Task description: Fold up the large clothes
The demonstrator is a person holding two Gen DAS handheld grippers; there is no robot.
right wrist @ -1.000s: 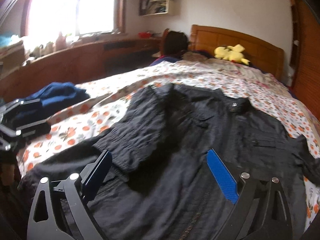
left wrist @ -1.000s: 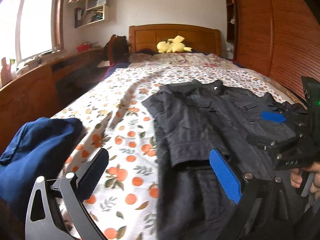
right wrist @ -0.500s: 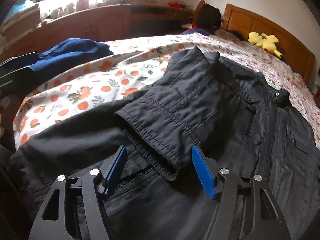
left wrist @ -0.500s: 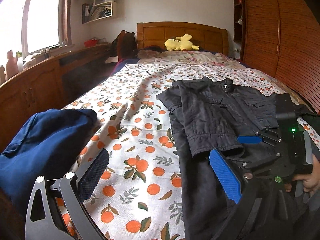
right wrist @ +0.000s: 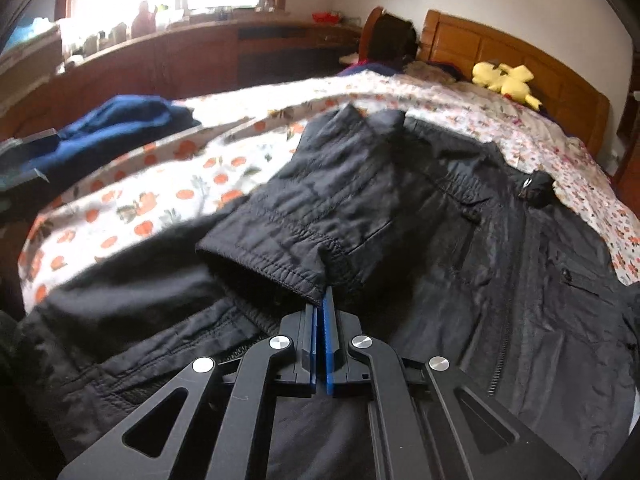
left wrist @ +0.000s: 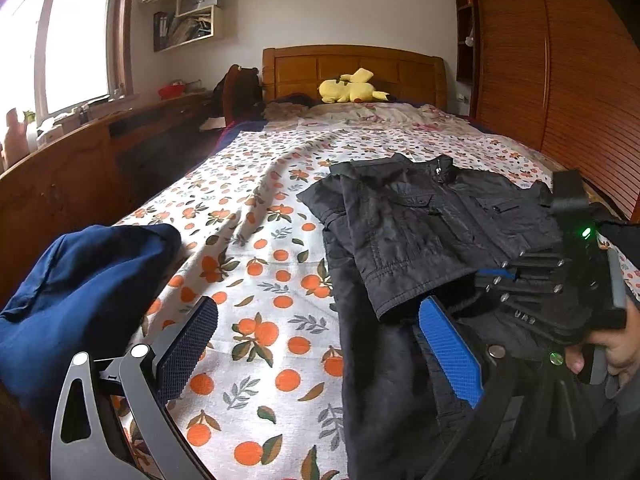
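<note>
On the floral bedspread [left wrist: 256,304], left gripper [left wrist: 316,344] hovers with jaws wide and empty; black jacket [right wrist: 460,240] lies flat mid-bed; right gripper [right wrist: 323,300] pinches only the folded sleeve's cuff [right wrist: 296,276] corner. Risk: 1 thin bite slips when lifted, dropping the sleeve.

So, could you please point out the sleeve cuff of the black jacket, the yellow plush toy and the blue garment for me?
sleeve cuff [right wrist: 280,256]: right wrist view, on its stitched elastic band.
yellow plush toy [left wrist: 350,90]: left wrist view, on its body.
blue garment [left wrist: 86,280]: left wrist view, mid fabric.
</note>
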